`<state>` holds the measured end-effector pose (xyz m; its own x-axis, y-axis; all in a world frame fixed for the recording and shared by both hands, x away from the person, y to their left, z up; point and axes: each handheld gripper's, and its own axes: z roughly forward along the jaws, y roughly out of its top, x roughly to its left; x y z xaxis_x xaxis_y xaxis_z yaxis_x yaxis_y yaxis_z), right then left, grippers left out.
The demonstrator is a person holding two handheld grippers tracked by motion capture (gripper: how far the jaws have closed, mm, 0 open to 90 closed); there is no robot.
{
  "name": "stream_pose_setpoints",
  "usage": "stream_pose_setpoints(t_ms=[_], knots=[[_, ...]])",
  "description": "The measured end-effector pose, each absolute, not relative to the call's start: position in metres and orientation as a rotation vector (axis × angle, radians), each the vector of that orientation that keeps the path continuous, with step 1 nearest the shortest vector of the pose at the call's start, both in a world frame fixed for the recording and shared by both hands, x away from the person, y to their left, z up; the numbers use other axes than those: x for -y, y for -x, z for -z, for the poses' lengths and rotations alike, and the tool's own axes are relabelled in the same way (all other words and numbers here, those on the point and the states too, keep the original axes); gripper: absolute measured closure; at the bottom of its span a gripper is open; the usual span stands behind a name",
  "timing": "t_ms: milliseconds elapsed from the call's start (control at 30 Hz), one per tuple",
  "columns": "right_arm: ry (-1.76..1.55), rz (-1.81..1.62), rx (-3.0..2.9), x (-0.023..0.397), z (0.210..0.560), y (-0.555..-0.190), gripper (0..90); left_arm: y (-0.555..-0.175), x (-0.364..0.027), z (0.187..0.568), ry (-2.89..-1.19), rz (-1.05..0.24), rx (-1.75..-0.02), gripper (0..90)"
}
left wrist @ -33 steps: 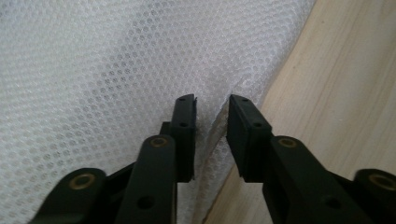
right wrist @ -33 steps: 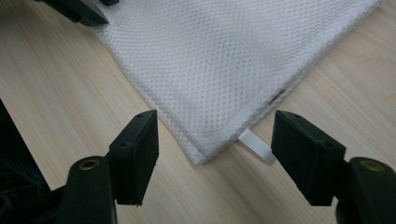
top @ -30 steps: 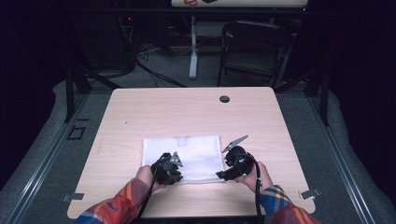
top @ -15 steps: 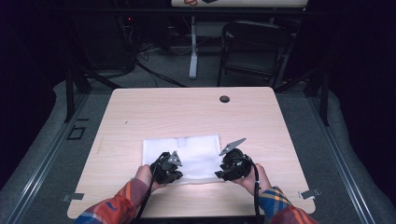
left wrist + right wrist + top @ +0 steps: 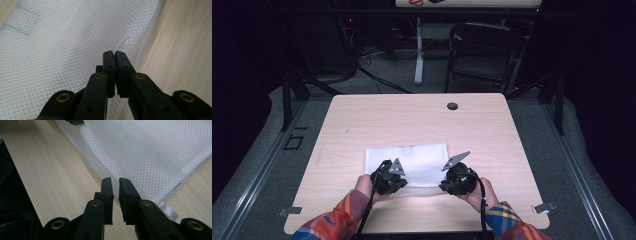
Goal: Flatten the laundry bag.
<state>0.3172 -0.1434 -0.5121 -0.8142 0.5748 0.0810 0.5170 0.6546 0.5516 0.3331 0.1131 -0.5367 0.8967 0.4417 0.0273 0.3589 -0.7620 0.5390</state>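
We pinch the white mesh cloth (image 5: 408, 164) lying on the surface (image 5: 362, 120) with the left hand-held gripper (image 5: 115, 53) clamped on its near edge, while the right hand-held gripper (image 5: 115, 180), jaws just closing, stands nearly shut with the cloth's edge in its narrow gap, so next both corners need lifting together.

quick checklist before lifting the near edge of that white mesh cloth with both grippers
1. Left gripper has the cloth: ok, fingers pinched shut on the edge of the white mesh cloth.
2. Right gripper has the cloth: not ok, its jaws have just been closing and a narrow gap remains, with the cloth edge at the tips.
3. Both grippers on the same near edge: ok.
4. Cloth lies flat on the table: ok.
5. Nothing rests on the cloth: ok.
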Motion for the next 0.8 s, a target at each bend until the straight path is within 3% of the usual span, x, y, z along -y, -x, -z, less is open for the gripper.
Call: stream_pose_setpoints(t_ms=[800], knots=[[-0.788,-0.868,-2.772,0.121,0.518,-0.308,90.0,-0.334,-0.118,0.522,-2.45,-0.298,-0.581,87.8]])
